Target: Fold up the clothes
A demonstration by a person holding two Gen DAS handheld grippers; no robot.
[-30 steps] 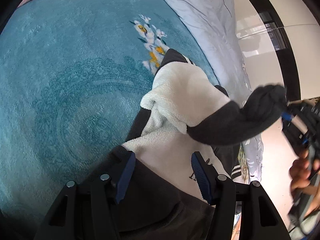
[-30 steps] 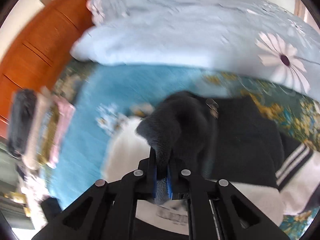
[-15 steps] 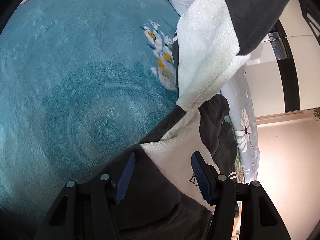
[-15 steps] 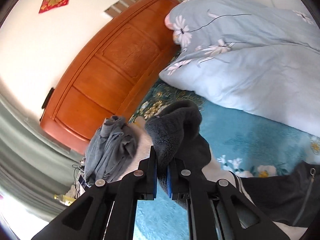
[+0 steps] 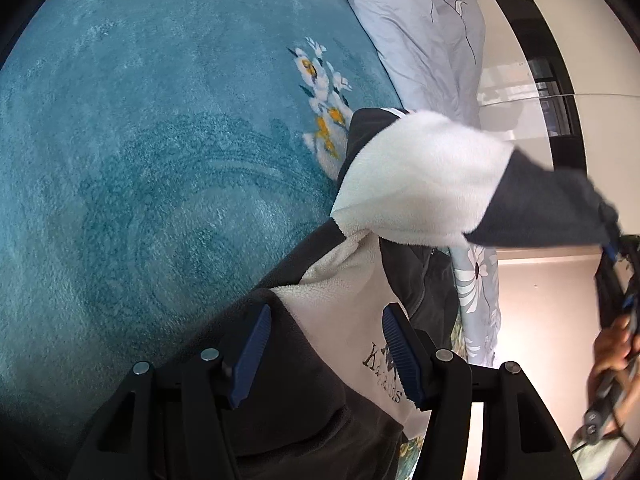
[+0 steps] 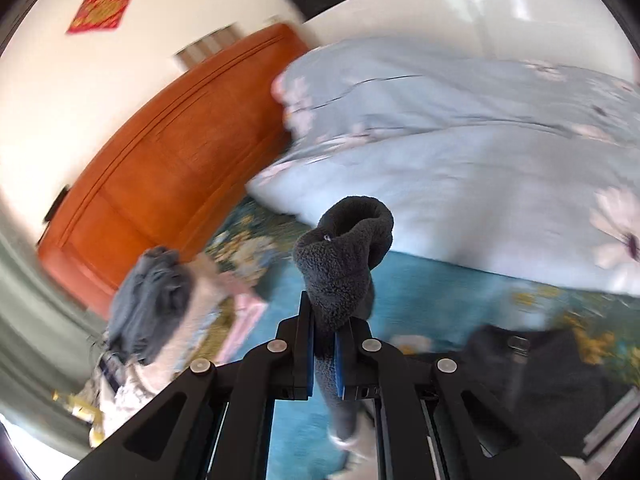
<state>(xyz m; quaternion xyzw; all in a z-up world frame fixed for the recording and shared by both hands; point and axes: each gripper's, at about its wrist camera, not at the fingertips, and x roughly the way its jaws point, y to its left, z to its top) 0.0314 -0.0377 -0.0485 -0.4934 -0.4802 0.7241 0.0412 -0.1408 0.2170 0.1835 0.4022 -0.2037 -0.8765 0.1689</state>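
Observation:
A dark grey and white fleece jacket (image 5: 344,292) lies on the teal blanket (image 5: 140,140) of a bed. Its sleeve (image 5: 432,188), white with a dark grey end, is lifted and stretched out to the right. My right gripper (image 6: 324,354) is shut on the dark grey cuff (image 6: 344,256), which bulges above the fingers. In the left wrist view that gripper (image 5: 614,248) shows at the right edge, held by a hand (image 5: 612,350). My left gripper (image 5: 324,350) hovers open low over the jacket's body, with white fleece and printed lettering between its fingers.
A light blue flowered duvet (image 6: 460,152) is bunched along the far side of the bed. An orange wooden headboard (image 6: 160,160) stands behind. A pile of grey and pink clothes (image 6: 160,304) sits at the left. The jacket's dark body (image 6: 540,376) lies low right.
The sleeve was raised high half a second ago and has now come down and out to the right, pulled by my right gripper. The left gripper stays in place, open.

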